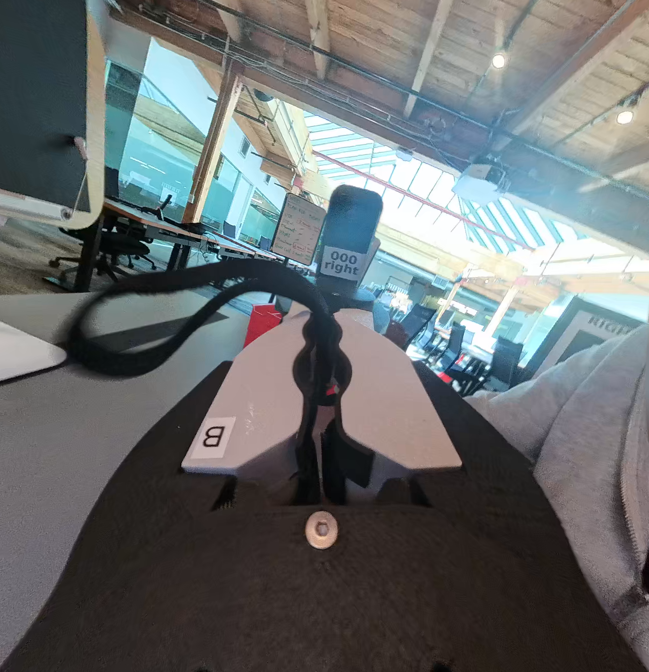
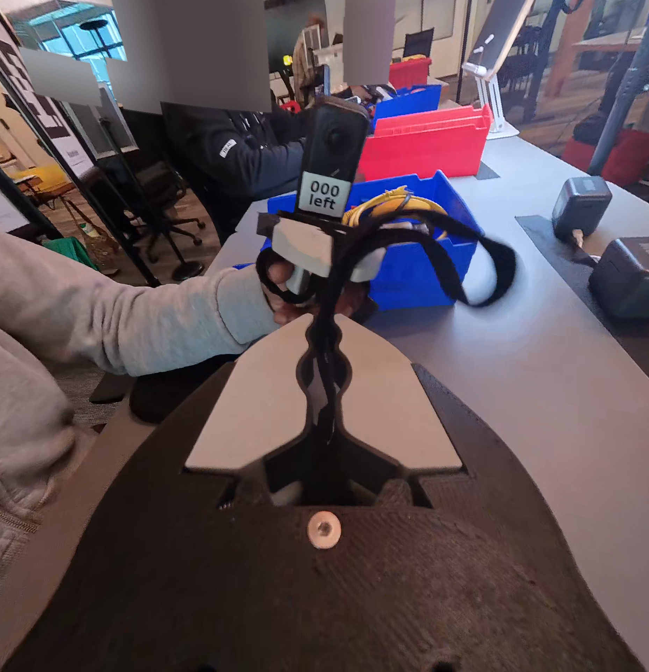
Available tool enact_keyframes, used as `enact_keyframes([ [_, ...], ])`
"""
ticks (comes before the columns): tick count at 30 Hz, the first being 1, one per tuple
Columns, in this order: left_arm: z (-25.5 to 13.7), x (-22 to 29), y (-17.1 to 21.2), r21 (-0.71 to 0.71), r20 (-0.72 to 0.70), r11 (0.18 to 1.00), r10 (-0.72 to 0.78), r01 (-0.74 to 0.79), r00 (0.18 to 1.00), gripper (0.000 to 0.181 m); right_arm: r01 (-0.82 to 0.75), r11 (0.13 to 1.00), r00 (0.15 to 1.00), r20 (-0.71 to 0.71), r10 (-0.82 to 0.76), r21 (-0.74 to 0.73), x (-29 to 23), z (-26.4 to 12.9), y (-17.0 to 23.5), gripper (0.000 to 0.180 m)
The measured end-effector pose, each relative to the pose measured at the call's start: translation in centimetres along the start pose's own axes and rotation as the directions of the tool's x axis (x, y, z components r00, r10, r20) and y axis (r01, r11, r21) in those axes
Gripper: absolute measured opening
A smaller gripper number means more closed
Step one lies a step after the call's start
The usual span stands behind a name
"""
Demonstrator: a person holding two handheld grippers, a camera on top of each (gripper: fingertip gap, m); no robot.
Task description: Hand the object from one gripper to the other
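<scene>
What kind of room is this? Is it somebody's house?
Not a house, most likely a big shared office or workshop. There are long desks with rolling office chairs, a whiteboard on a stand, and red and blue storage bins on a grey table.

— What's the table (image 2: 497, 381) like?

— Grey, smooth top. The landmark is the blue bin (image 2: 406, 269) sitting on it, with a coil of yellow cable (image 2: 392, 205) inside.

— And around that bin?

— Behind it stands a red bin (image 2: 425, 145), and farther back another blue bin (image 2: 410, 102). To the right of the near blue bin, well apart from it, two dark boxy devices (image 2: 581, 207) (image 2: 628, 276) rest on dark mats (image 2: 541, 232). Far behind, past the red bin, a white stand (image 2: 494, 98) props up a tilted dark panel.

— Anything on the other side?

— In the left wrist view, a white flat thing (image 1: 17, 349) lies at the table's edge; I can't tell what it is.
</scene>
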State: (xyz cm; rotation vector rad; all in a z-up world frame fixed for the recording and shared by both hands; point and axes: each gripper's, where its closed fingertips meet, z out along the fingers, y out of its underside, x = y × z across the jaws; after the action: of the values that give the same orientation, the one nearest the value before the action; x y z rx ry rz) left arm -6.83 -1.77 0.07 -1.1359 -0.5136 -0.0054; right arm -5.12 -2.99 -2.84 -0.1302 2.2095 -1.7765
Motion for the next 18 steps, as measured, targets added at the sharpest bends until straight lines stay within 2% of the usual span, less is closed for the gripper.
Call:
enact_keyframes([
  [1, 0.0, 0.1, 0.1, -0.005, 0.006, 0.998, 0.055, -0.055, 0.998, 0.006, -0.015, 1.0, 1.0, -0.004, 0.015, -0.007, 0.1, 0.0, 0.2, 0.006],
  [3, -0.1, 0.7, 0.2, -0.008, 0.002, 0.982, 0.191, -0.19, 0.982, 0.006, -0.099, 0.995, 0.995, 0.027, 0.099, -0.013, 0.1, -0.2, 0.3, 0.035],
  [4, -0.1, 1.0, 0.5, -0.027, -0.013, 0.971, 0.238, -0.239, 0.971, 0.005, -0.157, 0.988, 0.986, 0.049, 0.157, -0.004, 0.2, -0.4, 0.1, 0.04],
  [7, 0.2, 1.1, 1.7, -0.117, -0.026, 0.955, 0.27, -0.272, 0.962, 0.006, -0.279, 0.95, 0.953, 0.165, 0.256, 0.137, -0.2, -1.3, -1.9, 0.041],
  [10, 0.5, 0.5, 3.4, -0.217, -0.018, 0.932, 0.293, -0.289, 0.956, 0.006, -0.324, 0.929, 0.932, 0.228, 0.281, 0.179, -0.7, -1.3, -2.7, 0.038],
  [11, 0.6, 0.2, 3.9, -0.249, -0.007, 0.923, 0.301, -0.294, 0.953, 0.006, -0.308, 0.939, 0.938, 0.212, 0.274, 0.153, -0.8, -1.0, -2.3, 0.03],
  [12, 0.6, 0.1, 4.3, -0.273, -0.01, 0.915, 0.308, -0.298, 0.951, 0.006, -0.28, 0.952, 0.949, 0.185, 0.255, 0.126, -0.7, -0.8, -1.9, 0.013],
  [13, 0.7, 0.2, 4.5, -0.278, -0.016, 0.913, 0.307, -0.299, 0.952, 0.007, -0.247, 0.962, 0.962, 0.149, 0.23, 0.113, -0.5, -0.7, -1.5, 0.007],
  [14, 0.7, 0.0, 4.4, -0.273, 0.002, 0.917, 0.303, -0.291, 0.953, 0.01, -0.221, 0.969, 0.971, 0.122, 0.207, 0.113, -0.3, -0.7, -1.5, 0.006],
  [16, 0.5, -0.3, 3.7, -0.238, 0.021, 0.938, 0.266, -0.254, 0.964, 0.028, -0.205, 0.971, 0.974, 0.126, 0.189, 0.126, -0.4, -0.9, -1.8, 0.006],
  [18, 0.3, -0.1, 2.5, -0.159, 0.02, 0.97, 0.192, -0.186, 0.981, 0.038, -0.197, 0.973, 0.974, 0.141, 0.18, 0.12, -0.7, -1.1, -1.8, 0.006],
])
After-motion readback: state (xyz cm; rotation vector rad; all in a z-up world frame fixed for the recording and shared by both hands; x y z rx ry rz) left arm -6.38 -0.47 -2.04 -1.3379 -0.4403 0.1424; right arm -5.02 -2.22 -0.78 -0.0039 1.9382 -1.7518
